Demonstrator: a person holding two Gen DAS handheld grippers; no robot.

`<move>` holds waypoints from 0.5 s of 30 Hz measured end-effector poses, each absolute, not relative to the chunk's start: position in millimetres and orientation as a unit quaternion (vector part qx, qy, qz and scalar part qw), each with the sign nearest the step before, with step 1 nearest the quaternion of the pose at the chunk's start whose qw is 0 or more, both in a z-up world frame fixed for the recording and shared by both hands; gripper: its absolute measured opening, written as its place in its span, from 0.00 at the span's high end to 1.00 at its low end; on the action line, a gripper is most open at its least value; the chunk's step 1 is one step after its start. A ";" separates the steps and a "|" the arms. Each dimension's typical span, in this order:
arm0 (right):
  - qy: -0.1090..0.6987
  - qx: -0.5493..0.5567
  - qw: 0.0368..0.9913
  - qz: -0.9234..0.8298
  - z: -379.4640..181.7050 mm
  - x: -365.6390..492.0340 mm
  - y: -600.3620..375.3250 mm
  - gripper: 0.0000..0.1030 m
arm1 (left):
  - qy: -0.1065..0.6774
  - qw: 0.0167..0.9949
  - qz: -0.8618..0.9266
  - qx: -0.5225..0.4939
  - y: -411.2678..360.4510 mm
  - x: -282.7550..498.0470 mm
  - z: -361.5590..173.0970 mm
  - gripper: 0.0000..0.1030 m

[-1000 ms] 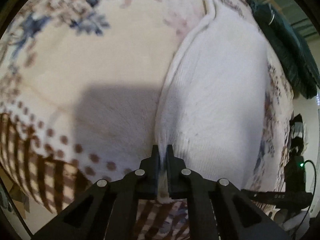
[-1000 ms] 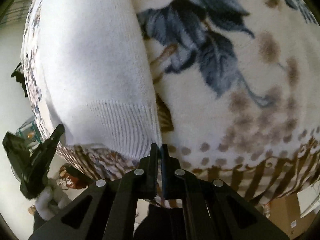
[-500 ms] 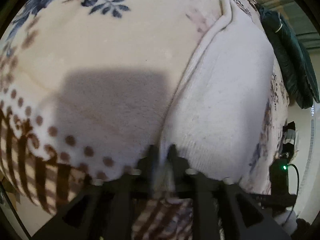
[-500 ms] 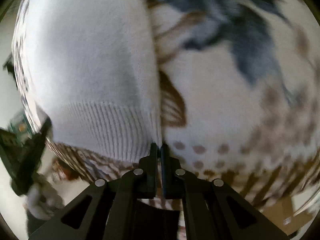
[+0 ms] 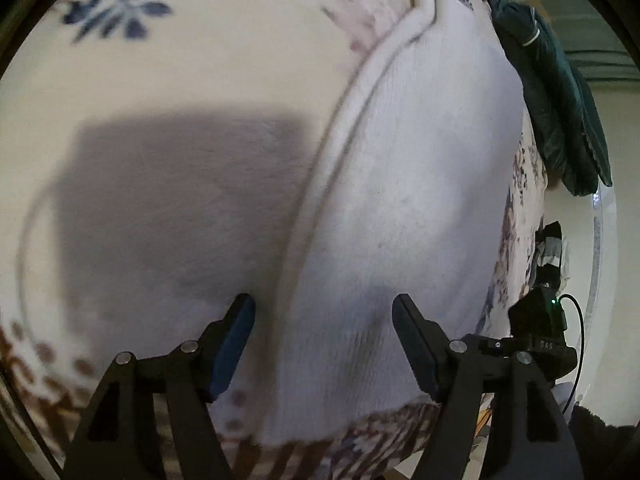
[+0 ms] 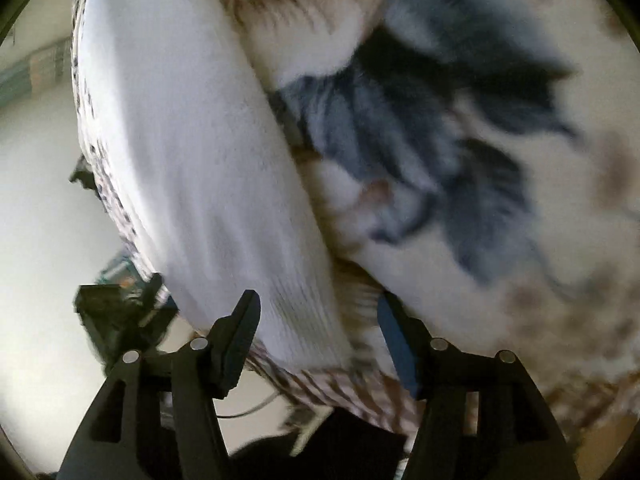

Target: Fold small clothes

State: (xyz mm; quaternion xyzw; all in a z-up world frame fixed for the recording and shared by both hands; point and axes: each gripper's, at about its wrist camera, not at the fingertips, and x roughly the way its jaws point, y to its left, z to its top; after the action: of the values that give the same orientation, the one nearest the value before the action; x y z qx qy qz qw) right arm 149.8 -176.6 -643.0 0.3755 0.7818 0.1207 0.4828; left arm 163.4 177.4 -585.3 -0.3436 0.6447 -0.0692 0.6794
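Your left gripper (image 5: 324, 308) hung over the near hem of the white knit garment (image 5: 404, 208), its fingers (image 5: 236, 336) spreading apart with the garment's folded edge lying loose between them, no pad pressing on it. The garment stretched away ahead of the fingers across the floral blanket (image 5: 192, 60); a square shadow (image 5: 176, 208) darkened the blanket just left of the left finger. Beyond the garment's far right side lay a dark green bundle (image 5: 560, 112), and a black device with a green light (image 5: 540, 320) sat close off the right finger.

Your right gripper (image 6: 316, 308) likewise had its fingers (image 6: 236, 332) parting, the garment's (image 6: 192, 152) ribbed corner between them but not clamped. A blue leaf print on the blanket (image 6: 420, 140) spread ahead and right of the fingers. The view was blurred; a dark object (image 6: 116, 316) showed left of the left finger, its kind unclear.
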 end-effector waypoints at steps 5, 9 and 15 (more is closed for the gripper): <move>0.773 0.420 0.460 0.120 -656.9 130.9 -164.5 0.89 | 0.645 0.679 -0.066 -0.344 178.3 162.8 -581.2 0.33; 0.793 0.366 0.475 0.107 -637.5 138.2 -166.2 0.74 | 0.626 0.706 -0.060 -0.327 190.1 181.0 -544.4 0.33; 0.755 0.316 0.568 0.090 -567.7 240.8 -178.1 0.51 | 0.557 0.753 -0.102 -0.336 201.6 299.2 -498.7 0.20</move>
State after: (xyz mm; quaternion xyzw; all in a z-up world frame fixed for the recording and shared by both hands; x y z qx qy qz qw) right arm 240.8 -178.1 -567.7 0.3155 0.7546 0.0896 0.5684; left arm 299.2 201.6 -498.7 -0.3358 0.5567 -0.1020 0.7529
